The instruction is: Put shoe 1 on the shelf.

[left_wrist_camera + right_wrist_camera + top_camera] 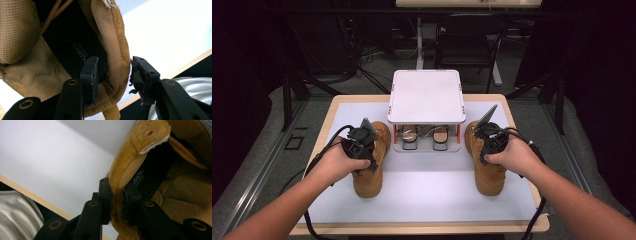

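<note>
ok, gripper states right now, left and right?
Left gripper: open, jaws straddle the left boot collar, outer pad off it.
Right gripper: shut on the right boot collar.

Small pale lettering printed on the black insole of the left boot (pixel 75 47), seen in the left gripper view upside down and slanted; only a run like "UNAN" made out, with a finer line beside it too small to read. Same kind of print on the black insole of the right boot (pixel 147 180) in the right gripper view, running up the slant; "ANOU" or similar legible, first letters hidden behind the padded collar, smaller line beneath blurred. Nothing readable in the high view.
</note>
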The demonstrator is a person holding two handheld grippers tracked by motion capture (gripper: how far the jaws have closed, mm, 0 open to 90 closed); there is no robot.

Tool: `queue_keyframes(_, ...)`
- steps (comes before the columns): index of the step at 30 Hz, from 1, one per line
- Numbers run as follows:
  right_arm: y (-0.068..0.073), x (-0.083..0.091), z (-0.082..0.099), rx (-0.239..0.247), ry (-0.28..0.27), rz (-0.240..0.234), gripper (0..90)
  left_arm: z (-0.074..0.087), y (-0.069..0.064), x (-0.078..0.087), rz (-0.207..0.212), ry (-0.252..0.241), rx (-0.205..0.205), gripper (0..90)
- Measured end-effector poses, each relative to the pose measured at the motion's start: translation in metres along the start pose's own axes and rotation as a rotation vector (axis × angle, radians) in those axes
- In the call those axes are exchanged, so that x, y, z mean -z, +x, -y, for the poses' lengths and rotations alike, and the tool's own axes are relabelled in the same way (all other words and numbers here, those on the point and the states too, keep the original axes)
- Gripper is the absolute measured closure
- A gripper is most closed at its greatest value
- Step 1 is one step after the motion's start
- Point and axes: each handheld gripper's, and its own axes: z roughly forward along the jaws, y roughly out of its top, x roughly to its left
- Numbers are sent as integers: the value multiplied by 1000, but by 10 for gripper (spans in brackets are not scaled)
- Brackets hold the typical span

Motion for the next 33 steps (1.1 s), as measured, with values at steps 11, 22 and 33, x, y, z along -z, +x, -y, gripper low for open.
queue_keyframes(11,16,0,7,7,-3,-9,789,4,2,5,-8,-2,6,571)
queue_keyframes(22,14,-1,7,-12,5,-41,719,6,3,9,-12,-6,10,571)
queue_keyframes(33,10,21,7,-33,-47,-45,692,4,5,26,-35,-25,17,570)
